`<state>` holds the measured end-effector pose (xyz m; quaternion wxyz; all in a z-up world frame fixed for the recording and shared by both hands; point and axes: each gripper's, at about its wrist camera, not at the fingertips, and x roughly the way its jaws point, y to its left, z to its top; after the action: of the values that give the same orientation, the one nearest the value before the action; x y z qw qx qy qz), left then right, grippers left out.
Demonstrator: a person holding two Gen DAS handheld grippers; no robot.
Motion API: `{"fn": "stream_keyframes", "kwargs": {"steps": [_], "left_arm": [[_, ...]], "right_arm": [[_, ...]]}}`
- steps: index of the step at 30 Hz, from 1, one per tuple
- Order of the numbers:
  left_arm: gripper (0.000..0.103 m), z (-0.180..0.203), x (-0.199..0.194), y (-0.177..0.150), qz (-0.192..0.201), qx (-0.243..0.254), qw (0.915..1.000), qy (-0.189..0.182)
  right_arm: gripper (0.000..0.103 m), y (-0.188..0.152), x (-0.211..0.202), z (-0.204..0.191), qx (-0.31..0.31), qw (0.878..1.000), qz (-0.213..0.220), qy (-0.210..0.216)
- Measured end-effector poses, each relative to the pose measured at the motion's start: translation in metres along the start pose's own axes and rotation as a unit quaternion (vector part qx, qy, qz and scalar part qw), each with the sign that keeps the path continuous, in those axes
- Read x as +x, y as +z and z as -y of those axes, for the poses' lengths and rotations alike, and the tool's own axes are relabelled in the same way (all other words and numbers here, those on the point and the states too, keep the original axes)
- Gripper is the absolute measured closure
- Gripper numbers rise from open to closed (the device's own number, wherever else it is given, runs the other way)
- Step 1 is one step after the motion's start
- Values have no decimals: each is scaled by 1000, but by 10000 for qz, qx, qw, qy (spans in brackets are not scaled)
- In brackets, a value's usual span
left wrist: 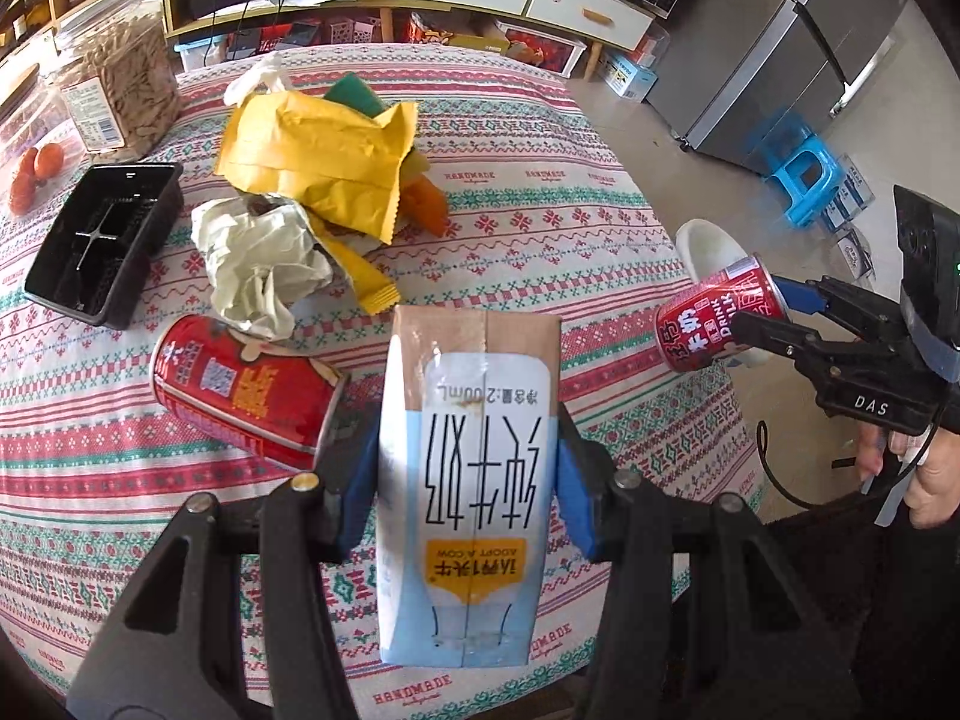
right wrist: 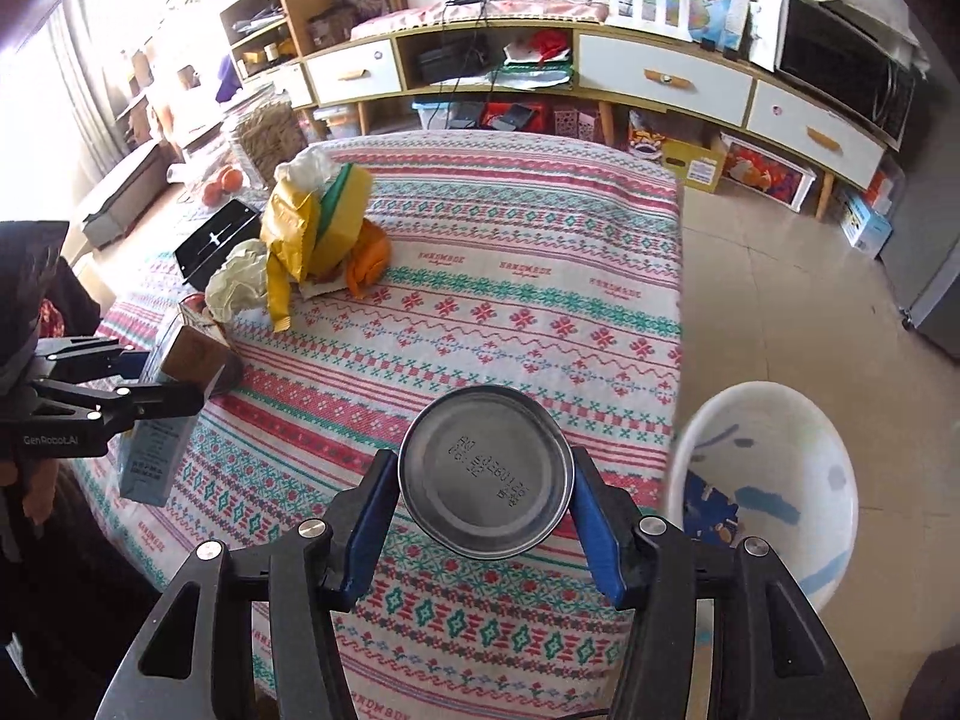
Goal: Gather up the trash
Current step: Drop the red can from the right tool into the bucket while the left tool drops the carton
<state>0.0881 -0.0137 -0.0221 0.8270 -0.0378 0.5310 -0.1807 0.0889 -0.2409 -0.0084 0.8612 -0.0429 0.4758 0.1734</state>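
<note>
My left gripper (left wrist: 468,468) is shut on a blue and white milk carton (left wrist: 471,480), held above the patterned tablecloth (left wrist: 540,228). My right gripper (right wrist: 486,480) grips a red drink can; its silver base (right wrist: 486,471) faces the right wrist camera. In the left wrist view that red can (left wrist: 717,315) hangs at the table's right edge over a white bin (left wrist: 711,252). The bin (right wrist: 774,480) stands on the floor, right of the table, with scraps inside. Another red can (left wrist: 246,390) lies on the cloth. A yellow envelope (left wrist: 318,150) and crumpled paper (left wrist: 258,264) are piled behind it.
A black plastic tray (left wrist: 102,240) rests at the left beside oranges (left wrist: 36,174) and a clear jar of snacks (left wrist: 114,84). A low cabinet (right wrist: 660,84) lines the far wall. A blue stool (left wrist: 804,180) and a grey fridge (left wrist: 780,60) stand on the floor.
</note>
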Motion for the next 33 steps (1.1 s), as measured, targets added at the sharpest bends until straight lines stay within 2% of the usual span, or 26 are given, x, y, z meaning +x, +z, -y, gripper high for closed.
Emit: {"fn": "stream_keyframes", "kwargs": {"steps": [5,8,15,22,29,33], "left_arm": [[49,19,8,10,-11,85,10000,-19],[49,37,13,18,-27,205,9998,-44],[49,94,36,40,-92,594,9978,-264],[49,153,67,64,-197,900,9946,-475],[49,206,95,85,-135,1100,9917,-655],[49,227,110,90,-149,1191,9905,-672]], "right_arm": [[46,-4,-19,41,483,9982,226,-270],[46,-10,-29,70,840,9942,301,-593],[46,-33,-34,131,1528,9810,156,-1183],[46,-51,-26,167,1959,9739,-42,-1143],[45,-62,-25,187,2146,9706,-160,-1082],[43,-69,-38,193,2222,9691,-20,-1069]]}}
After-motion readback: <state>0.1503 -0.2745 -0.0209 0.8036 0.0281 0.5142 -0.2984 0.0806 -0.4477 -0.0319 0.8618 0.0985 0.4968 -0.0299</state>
